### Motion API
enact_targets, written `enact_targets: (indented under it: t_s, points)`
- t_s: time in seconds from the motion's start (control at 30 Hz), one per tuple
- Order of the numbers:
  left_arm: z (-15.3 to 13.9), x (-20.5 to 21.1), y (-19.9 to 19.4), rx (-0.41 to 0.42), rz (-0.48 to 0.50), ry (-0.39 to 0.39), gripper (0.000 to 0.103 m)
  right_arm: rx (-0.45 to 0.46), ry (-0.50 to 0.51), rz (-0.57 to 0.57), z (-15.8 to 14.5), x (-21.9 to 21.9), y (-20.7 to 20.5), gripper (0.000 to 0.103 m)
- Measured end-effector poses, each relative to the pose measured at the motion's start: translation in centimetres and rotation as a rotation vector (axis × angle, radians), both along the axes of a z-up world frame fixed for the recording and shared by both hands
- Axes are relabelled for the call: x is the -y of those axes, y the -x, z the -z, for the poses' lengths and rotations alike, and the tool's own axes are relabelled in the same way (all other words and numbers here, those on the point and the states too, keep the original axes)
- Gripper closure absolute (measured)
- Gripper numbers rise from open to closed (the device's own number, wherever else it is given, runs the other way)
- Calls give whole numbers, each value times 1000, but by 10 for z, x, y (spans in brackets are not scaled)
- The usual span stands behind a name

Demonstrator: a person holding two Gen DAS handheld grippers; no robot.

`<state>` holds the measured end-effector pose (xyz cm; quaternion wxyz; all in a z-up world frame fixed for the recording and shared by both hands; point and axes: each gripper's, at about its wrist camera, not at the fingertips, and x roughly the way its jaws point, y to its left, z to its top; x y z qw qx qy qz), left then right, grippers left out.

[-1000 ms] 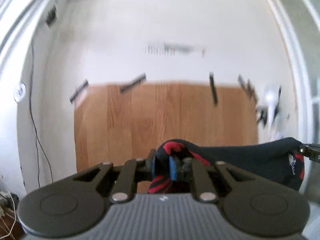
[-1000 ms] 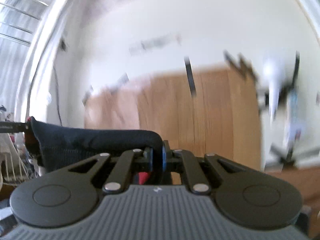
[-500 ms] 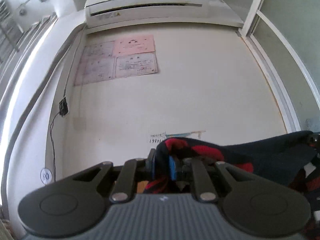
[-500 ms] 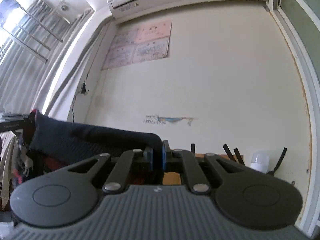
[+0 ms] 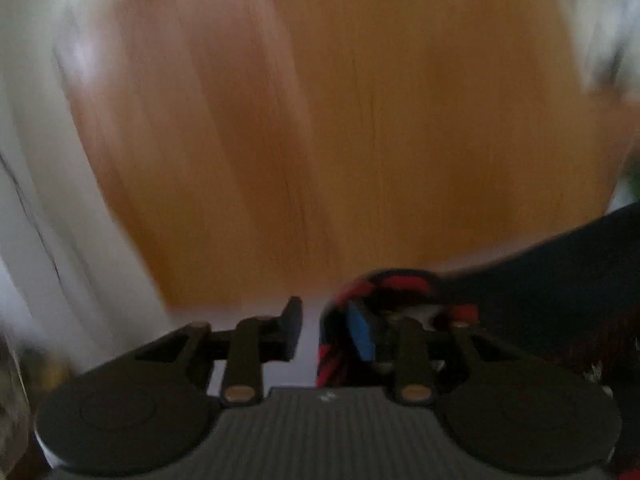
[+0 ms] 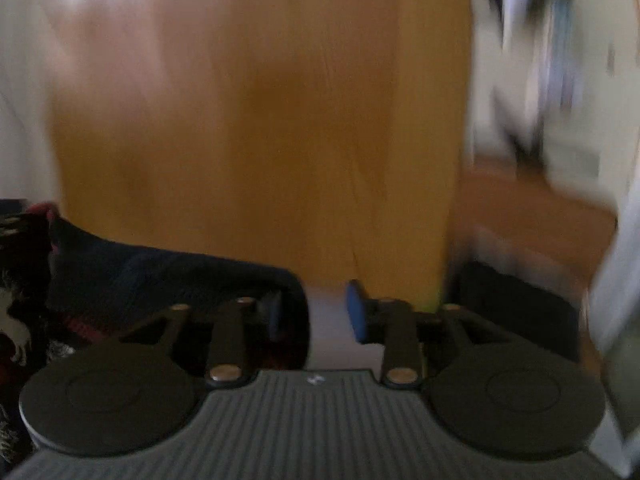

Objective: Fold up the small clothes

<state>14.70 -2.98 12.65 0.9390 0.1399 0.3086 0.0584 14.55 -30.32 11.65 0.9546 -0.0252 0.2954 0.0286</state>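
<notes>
Both tongs stand with their jaws apart. Seen from the left wrist, the left gripper [image 5: 320,332] is spread, and the dark sock [image 5: 540,288] with red stripes drapes over its right finger only, trailing off to the right above the blurred wooden table [image 5: 320,120]. Seen from the right wrist, the right gripper [image 6: 316,312] gapes too; the sock [image 6: 168,276] hangs on its left finger, running leftward.

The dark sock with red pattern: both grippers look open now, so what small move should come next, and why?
Probably draw both grippers back off the sock. The left gripper and right gripper show gaps between their fingers, yet the fabric drapes over one finger of each, above the wooden table. The views are blurred.
</notes>
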Motion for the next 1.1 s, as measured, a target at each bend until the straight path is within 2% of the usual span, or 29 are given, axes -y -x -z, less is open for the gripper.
enact_targets:
  t_s: [0.03,0.1,0.17,0.23,0.3,0.4,0.43,0.47,0.5,0.53,0.6,0.63,0.67,0.7,0.73,0.77,0.8,0.87,0.97,1.0,1.07,1.1]
  points:
    - [26,-7,-10,-82,-44,57,95,-37,-88,-23,17,6,-1,74]
    - [51,-26,-8,-141,-8,220,91,-52,-176,-91,29,10,5,74]
    - [55,-38,0,-125,-5,248,91,-60,-217,-163,28,7,6,74]
    - [57,-44,12,-108,41,278,91,-106,-288,-266,28,-2,2,74]
    - [55,-47,26,-105,109,315,91,-180,-342,-320,37,-13,-12,74]
    - [74,-43,49,-124,188,363,90,-336,-417,-382,64,-38,-53,74]
    - [76,-43,53,-125,193,368,89,-362,-403,-378,70,-49,-58,79]
    - [80,-43,59,-119,191,369,88,-379,-390,-361,77,-59,-78,88]
    - [79,-43,65,-116,185,377,87,-343,-368,-346,78,-66,-94,92]
    - [79,-45,66,-117,174,393,87,-266,-330,-322,73,-71,-110,94]
    - [76,-50,75,-115,156,414,84,-91,-267,-166,59,-74,-140,85]
    - [78,-47,81,-109,139,410,83,-28,-287,-108,51,-71,-151,74]
    - [75,-50,89,-101,129,404,78,-9,-333,-90,45,-67,-156,70]
    - [73,-53,96,-91,120,392,71,-14,-388,-92,39,-64,-157,70]
    - [71,-57,104,-81,117,383,67,-17,-418,-110,35,-63,-154,70]
    - [69,-62,113,-74,121,376,59,-10,-426,-138,30,-61,-145,70]
    - [69,-66,122,-74,130,369,51,1,-413,-162,26,-61,-132,70]
    - [74,-68,134,-92,144,351,44,-16,-365,-207,23,-54,-97,69]
    - [87,-65,148,-162,180,339,40,-50,-286,-267,35,-55,-37,68]
    - [91,-63,152,-183,194,338,40,-59,-279,-281,37,-40,-17,65]
    - [94,-58,161,-188,204,330,40,-96,-276,-279,46,-31,24,50]
    - [94,-56,164,-185,203,330,40,-114,-283,-276,52,-29,40,47]
